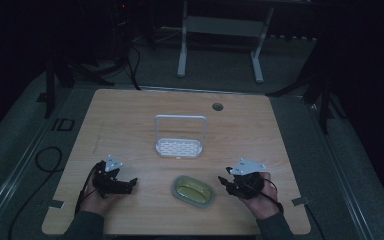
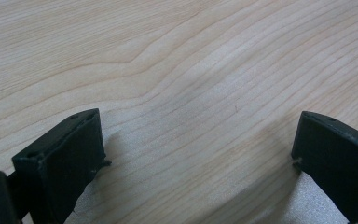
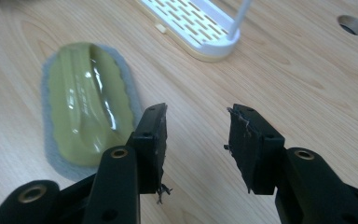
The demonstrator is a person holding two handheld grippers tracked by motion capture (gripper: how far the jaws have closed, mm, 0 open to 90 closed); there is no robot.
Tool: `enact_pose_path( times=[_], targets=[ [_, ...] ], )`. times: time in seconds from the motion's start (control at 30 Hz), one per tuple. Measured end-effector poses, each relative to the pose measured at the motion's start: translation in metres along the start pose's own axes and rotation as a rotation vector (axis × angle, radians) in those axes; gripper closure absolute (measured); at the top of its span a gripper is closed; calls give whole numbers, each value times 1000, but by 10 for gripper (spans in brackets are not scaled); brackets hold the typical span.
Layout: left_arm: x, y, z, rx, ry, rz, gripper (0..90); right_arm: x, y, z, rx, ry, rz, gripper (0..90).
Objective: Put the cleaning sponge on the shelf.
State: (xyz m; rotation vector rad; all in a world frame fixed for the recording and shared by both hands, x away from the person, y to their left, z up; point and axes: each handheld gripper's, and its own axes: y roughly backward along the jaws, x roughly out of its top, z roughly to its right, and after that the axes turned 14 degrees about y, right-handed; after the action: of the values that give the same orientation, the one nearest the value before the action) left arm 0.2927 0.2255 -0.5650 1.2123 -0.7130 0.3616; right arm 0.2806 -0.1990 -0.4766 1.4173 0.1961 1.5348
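While the left gripper (image 1: 130, 184) rests spread, the right gripper (image 1: 225, 182) hovers half-parted, empty, beside the yellow-green scrub sponge (image 1: 194, 191), probably needing to straddle it next.

Black two-jaw left gripper (image 1: 130, 183), right gripper (image 1: 225, 182), grey three-cornered top plates, trailing black cables, dark sleeves

the high view looks forward and down from above the person's near side, taking in the whole table (image 1: 130, 115) from well back. the left gripper view sits very close over bare wood (image 2: 177, 70), looking steeply down. the right gripper view looks leftward and away at a low slant, close to the tabletop. it shares with the high view the green scrubber (image 3: 86, 105) (image 1: 194, 190), the white rack (image 3: 191, 23) (image 1: 179, 147) and the round table hole (image 3: 352, 24) (image 1: 217, 106).
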Motion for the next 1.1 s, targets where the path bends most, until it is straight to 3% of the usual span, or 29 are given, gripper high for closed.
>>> enact_pose_path(
  times=[0.2,1.1],
  targets=[
    [0,0,0,0,-1,0,23,18,-7,-5,66,21,-12,593],
    [0,0,0,0,-1,-1,23,64,-35,-23,222,143,-134,650]
  ],
)
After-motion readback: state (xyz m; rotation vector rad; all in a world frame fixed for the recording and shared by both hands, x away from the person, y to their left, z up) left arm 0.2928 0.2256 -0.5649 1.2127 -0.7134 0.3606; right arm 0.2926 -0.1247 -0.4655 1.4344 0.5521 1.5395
